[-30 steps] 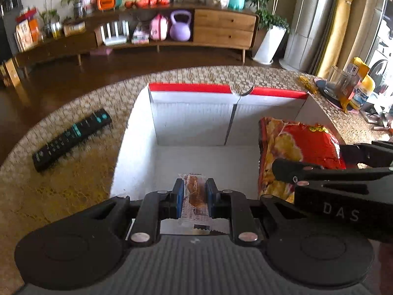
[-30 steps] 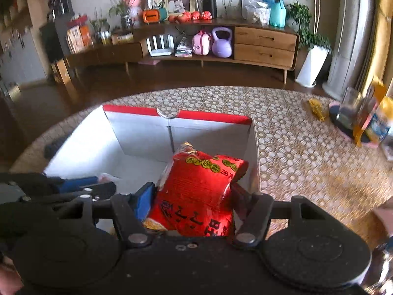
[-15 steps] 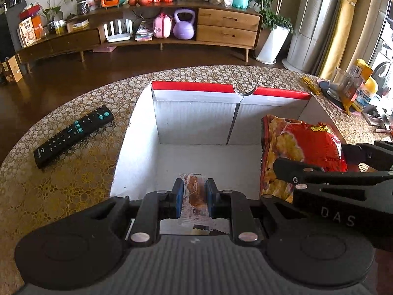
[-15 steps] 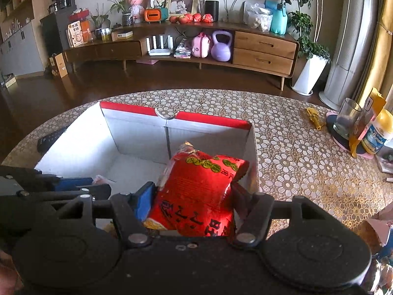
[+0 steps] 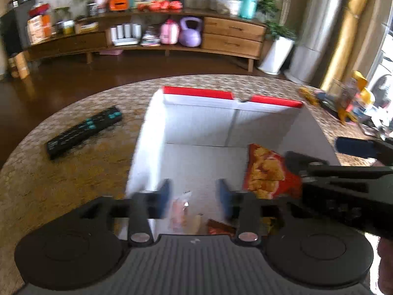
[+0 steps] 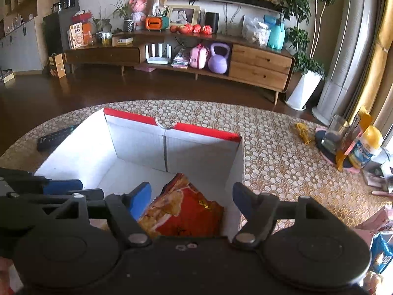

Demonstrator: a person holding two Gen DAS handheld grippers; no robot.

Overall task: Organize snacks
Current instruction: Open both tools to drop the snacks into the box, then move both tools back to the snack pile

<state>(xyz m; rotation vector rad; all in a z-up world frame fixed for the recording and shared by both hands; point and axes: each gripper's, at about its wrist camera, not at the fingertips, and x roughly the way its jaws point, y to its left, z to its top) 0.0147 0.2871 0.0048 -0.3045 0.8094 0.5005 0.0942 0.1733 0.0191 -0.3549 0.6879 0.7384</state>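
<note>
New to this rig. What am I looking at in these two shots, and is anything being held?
No robot here: a person holds a two-finger gripper in each hand, each with a fisheye camera looking along its fingers. One picture is from the left gripper, the other from the right gripper. Both hover over a white box with a red rim on a patterned table. Both are open and hold nothing. A red chip bag and a small clear-wrapped snack lie inside the box. A remote control lies left of it.

The left claw [image 5: 194,194] and right claw [image 6: 191,198] both gape wide, side by side.
</note>
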